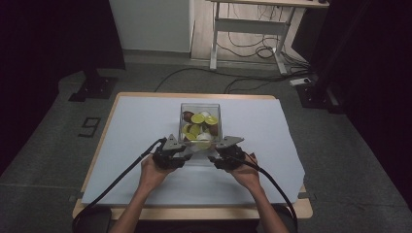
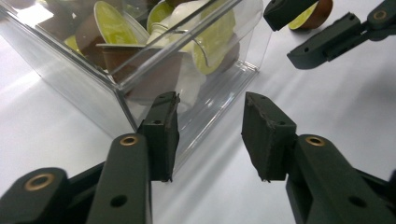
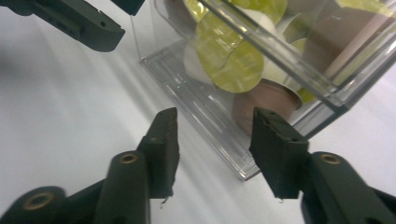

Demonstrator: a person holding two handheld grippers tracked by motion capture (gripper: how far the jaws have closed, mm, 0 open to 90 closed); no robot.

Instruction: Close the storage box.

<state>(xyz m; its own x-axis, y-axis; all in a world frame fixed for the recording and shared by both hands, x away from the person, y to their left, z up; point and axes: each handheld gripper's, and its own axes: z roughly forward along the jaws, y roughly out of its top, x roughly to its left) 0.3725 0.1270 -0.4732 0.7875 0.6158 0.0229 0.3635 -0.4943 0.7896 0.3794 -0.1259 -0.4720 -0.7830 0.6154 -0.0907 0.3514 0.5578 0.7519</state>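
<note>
High view: both grippers parted at the near wall of a capsule box

High view shows a clear plastic box (image 1: 200, 127) of coffee capsules (image 1: 197, 118) standing mid-table on a pale sheet (image 1: 136, 145), with the left gripper (image 1: 180, 151) and right gripper (image 1: 217, 151) at its two near corners. Left gripper view has its jaws partly apart with nothing pinched; the box's near corner stands just ahead of the left jaw. Right gripper view likewise shows jaws half-spread and empty, the box's lower edge just beyond them. Placed this way, the pair seems to have let go of, or to be about to take, the box wall. Cables (image 1: 116, 179) trail back toward the person. A desk frame (image 1: 252, 29) stands well behind, in nobody's way.
</note>
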